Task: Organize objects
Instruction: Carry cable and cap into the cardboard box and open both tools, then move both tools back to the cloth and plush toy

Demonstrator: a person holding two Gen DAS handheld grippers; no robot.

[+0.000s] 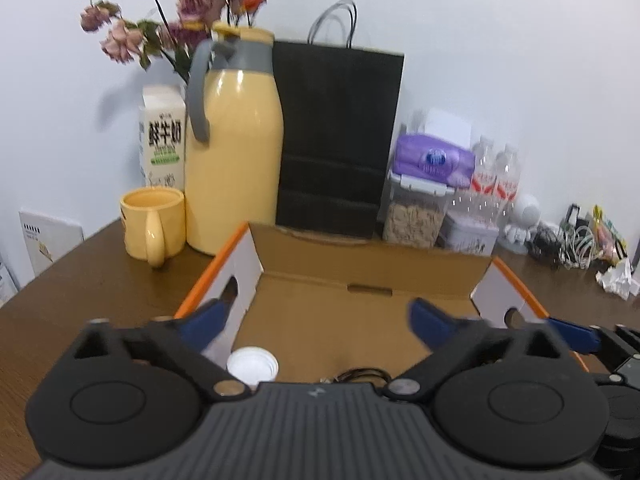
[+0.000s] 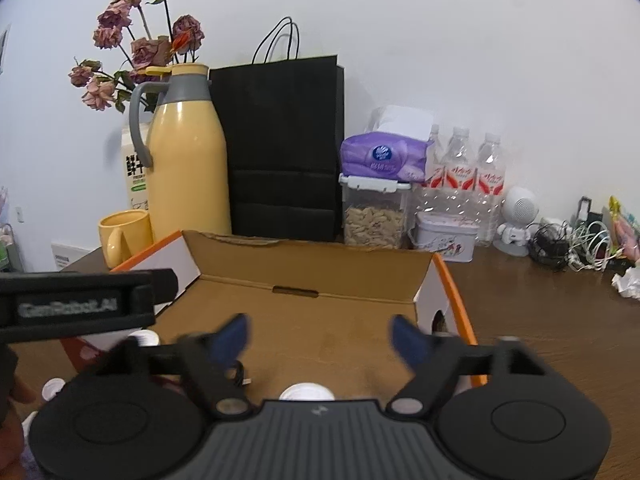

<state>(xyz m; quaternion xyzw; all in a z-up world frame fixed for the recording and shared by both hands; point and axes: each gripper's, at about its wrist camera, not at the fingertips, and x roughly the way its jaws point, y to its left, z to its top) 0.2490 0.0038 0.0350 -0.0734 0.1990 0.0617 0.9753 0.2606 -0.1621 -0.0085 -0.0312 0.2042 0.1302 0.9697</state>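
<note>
An open cardboard box (image 1: 360,312) with orange edges lies on the brown table; it also shows in the right wrist view (image 2: 304,320). My left gripper (image 1: 320,320) is open and empty above the box's near end. A white bottle cap (image 1: 253,365) and a dark cable (image 1: 360,374) lie in the box just below it. My right gripper (image 2: 320,336) is open and empty over the box, with a white cap (image 2: 306,392) and a cable (image 2: 239,376) under it. Part of the left gripper (image 2: 76,304) shows at the left there.
At the back stand a yellow thermos (image 1: 234,140), yellow mug (image 1: 152,224), milk carton (image 1: 164,136), black paper bag (image 1: 336,136), food container (image 1: 414,216), purple tissue pack (image 1: 432,158), water bottles (image 2: 472,172), tin (image 2: 446,236), white speaker figure (image 2: 518,216), tangled cables (image 2: 572,246). Small white bottles (image 2: 54,388) lie left of the box.
</note>
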